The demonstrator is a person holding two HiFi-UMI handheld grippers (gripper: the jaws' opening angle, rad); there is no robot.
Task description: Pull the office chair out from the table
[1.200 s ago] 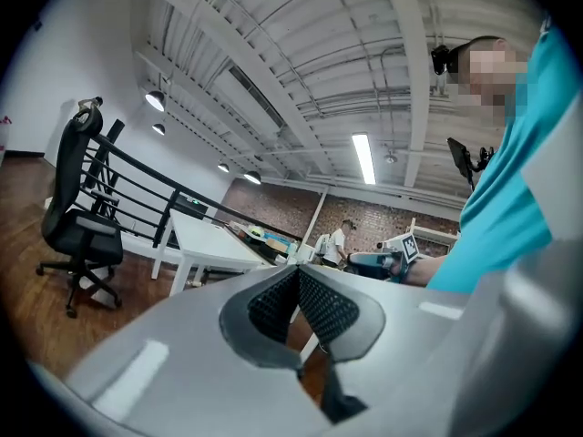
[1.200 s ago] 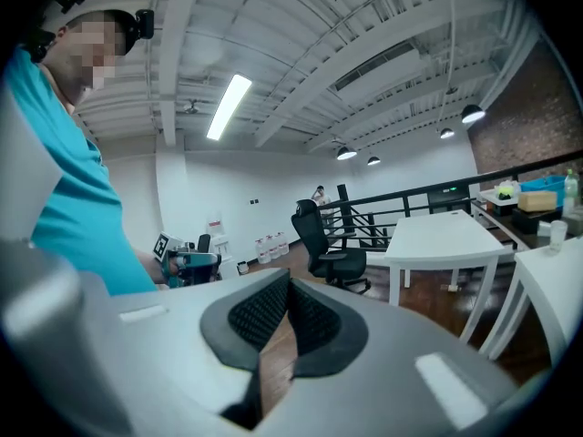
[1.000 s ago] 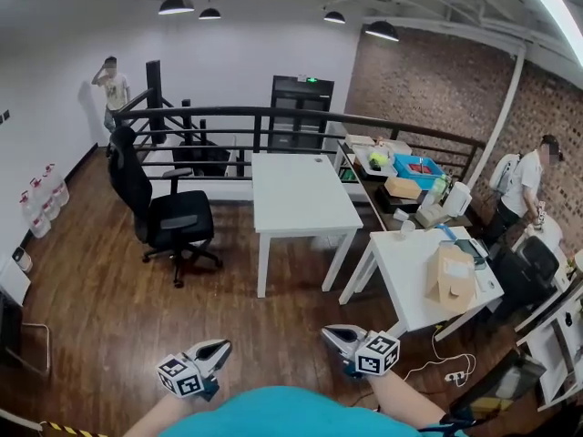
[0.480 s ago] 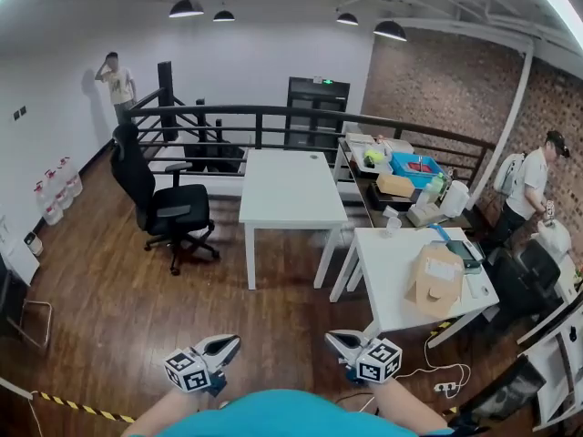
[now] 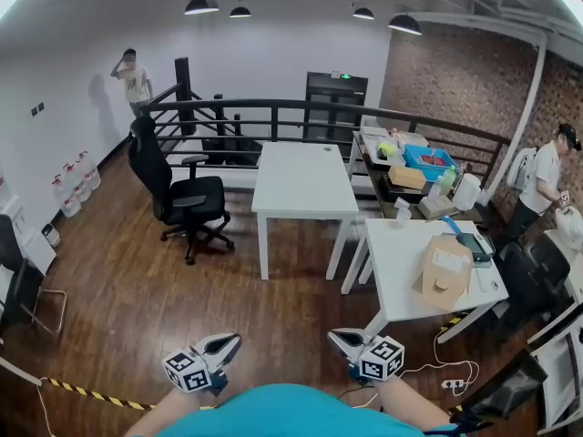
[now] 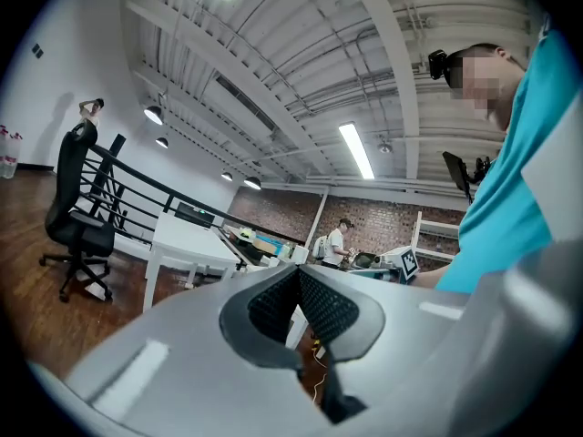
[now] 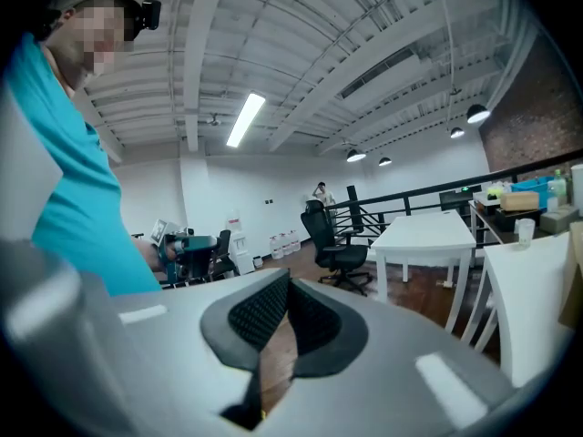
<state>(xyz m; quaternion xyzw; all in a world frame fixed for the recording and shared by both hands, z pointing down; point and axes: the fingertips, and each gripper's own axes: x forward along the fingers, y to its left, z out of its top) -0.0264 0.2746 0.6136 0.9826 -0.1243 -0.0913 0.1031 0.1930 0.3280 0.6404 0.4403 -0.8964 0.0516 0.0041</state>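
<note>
The office chair (image 5: 187,198) stands on the wooden floor (image 5: 109,308) to the left of the white bench (image 5: 305,182). It is clear of the bench, with its back on the far side from it, and its wheels are too small to make out. The left gripper (image 5: 221,346) and right gripper (image 5: 339,340) hang at the near edge, well apart from the chair. Each has its fingers pressed together on nothing. The arms behind them are cut off by the picture's edge and a teal shirt (image 5: 291,412).
</note>
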